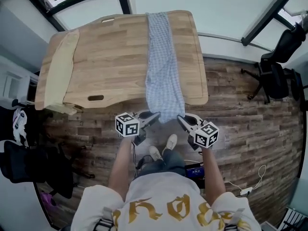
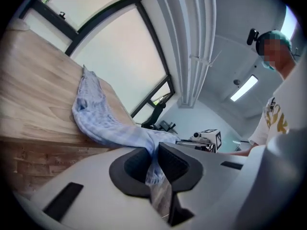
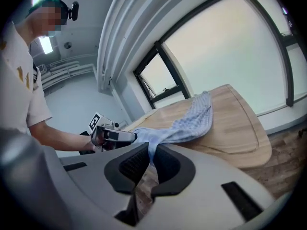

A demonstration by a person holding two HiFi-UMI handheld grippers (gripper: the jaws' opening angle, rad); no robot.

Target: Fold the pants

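Light blue checked pants (image 1: 162, 61) lie in a long strip across the wooden table (image 1: 110, 52), from its far edge to past the near edge. My left gripper (image 1: 153, 118) is shut on the near left corner of the pants (image 2: 103, 121), with cloth pinched between its pads. My right gripper (image 1: 182, 121) is shut on the near right corner of the pants (image 3: 192, 121). Both grippers hold the near end lifted just off the table's front edge. Each gripper view shows the other gripper across the cloth.
A folded cream cloth (image 1: 60, 69) lies along the table's left end. The person's feet (image 1: 162, 148) stand on the wood floor below the grippers. An office chair (image 1: 276, 69) is at the right, and cables (image 1: 250, 186) lie on the floor at lower right.
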